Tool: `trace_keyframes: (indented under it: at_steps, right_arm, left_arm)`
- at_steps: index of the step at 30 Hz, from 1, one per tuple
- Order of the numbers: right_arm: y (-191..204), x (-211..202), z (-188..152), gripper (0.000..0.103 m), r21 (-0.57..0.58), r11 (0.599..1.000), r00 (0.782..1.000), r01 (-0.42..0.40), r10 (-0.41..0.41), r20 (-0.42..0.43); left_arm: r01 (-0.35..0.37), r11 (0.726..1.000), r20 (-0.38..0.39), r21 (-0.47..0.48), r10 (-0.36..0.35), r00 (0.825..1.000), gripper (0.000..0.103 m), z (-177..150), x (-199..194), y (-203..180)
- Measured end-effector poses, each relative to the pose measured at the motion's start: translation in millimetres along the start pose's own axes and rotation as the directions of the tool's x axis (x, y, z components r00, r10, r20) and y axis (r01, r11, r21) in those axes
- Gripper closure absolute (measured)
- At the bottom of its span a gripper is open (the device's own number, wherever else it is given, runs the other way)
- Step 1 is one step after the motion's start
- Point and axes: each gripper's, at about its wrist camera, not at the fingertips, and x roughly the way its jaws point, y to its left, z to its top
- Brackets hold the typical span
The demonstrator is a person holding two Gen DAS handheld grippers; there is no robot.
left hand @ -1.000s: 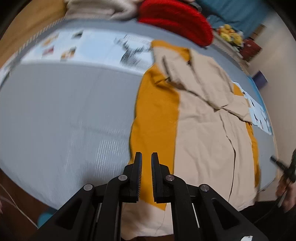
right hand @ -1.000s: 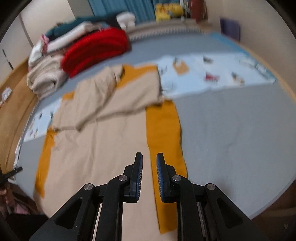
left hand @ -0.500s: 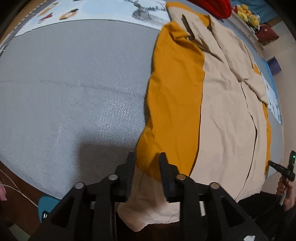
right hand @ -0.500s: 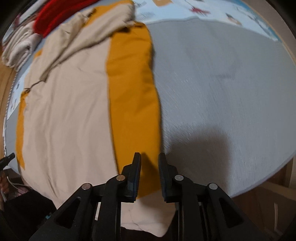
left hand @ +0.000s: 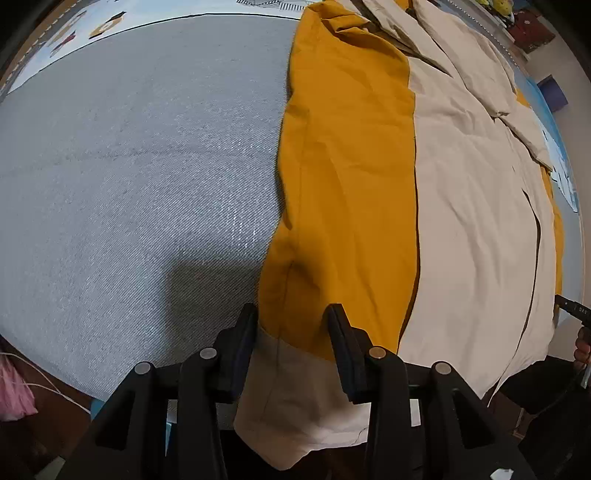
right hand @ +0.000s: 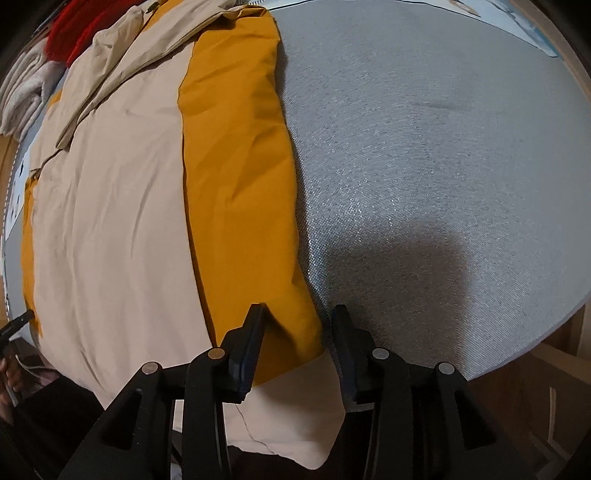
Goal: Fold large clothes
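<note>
Covering grey mat [left hand: 129,166]: beige-and-mustard garment [left hand: 461,221]

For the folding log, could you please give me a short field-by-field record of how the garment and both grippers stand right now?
garment: beige and mustard garment, spread flat, near hem hanging over the edge
surface: grey mat
left gripper: pointing down, open, jaws have just been opening, straddling the garment's mustard corner at the hem, not pressing on it
right gripper: pointing down, open, jaws have just been opening, straddling the opposite mustard corner
background: red knit and pale folded clothes beyond the garment
</note>
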Motion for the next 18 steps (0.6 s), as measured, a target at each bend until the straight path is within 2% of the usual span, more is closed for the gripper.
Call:
trace_keyframes:
  at_steps: [3,4,5,6,7,9,11,14,18]
  right_arm:
    - [4.4,0.3,-0.8,0.063,-0.024,1.000,1.000,-0.011,0.011,-0.004]
    - [6.2,0.0,-2.0,0.064,-0.037,0.999,1.000,-0.008,0.008,-0.001]
    - [10.4,0.3,-1.8,0.070,-0.051,0.999,1.000,-0.006,0.006,0.000]
    - [12.8,0.0,-3.4,0.083,-0.067,0.998,1.000,-0.004,0.004,0.002]
    - [17.8,0.1,-1.6,0.088,-0.076,0.997,1.000,0.001,-0.001,0.006]
    - [19.2,-4.3,-0.7,0.098,-0.076,0.997,1.000,-0.008,0.010,0.025]
    - [18.7,-15.9,-1.3,0.100,-0.064,0.997,0.997,-0.036,0.040,0.062]
    - [20.3,-43.9,-6.6,0.100,-0.079,0.994,0.987,-0.076,0.086,0.137]
    - [21.3,-87.7,-22.8,0.101,-0.106,0.984,0.959,-0.144,0.165,0.230]
  left_arm:
    - [-0.004,1.000,0.005,0.002,0.004,1.000,0.069,-0.2,-0.3,-2.8]
    - [-0.001,1.000,0.004,0.007,0.001,1.000,0.076,0.7,0.4,-6.1]
    - [-0.001,1.000,0.003,0.016,0.000,1.000,0.078,0.2,0.4,-8.6]
    - [-0.006,1.000,0.007,0.026,0.006,1.000,0.082,-1.8,-0.6,-9.4]
    - [-0.009,0.999,0.008,0.037,0.009,1.000,0.089,-4.0,-1.6,-10.7]
    - [-0.015,0.998,0.012,0.062,0.014,1.000,0.096,-7.1,-5.1,-17.1]
    - [-0.016,0.996,0.033,0.084,0.013,0.999,0.099,-10.9,-12.6,-23.7]
    - [0.018,0.994,0.093,0.111,-0.029,0.995,0.100,-18.5,-36.0,-32.0]
    - [0.071,0.986,0.169,0.151,-0.096,0.981,0.101,-27.9,-74.6,-38.2]
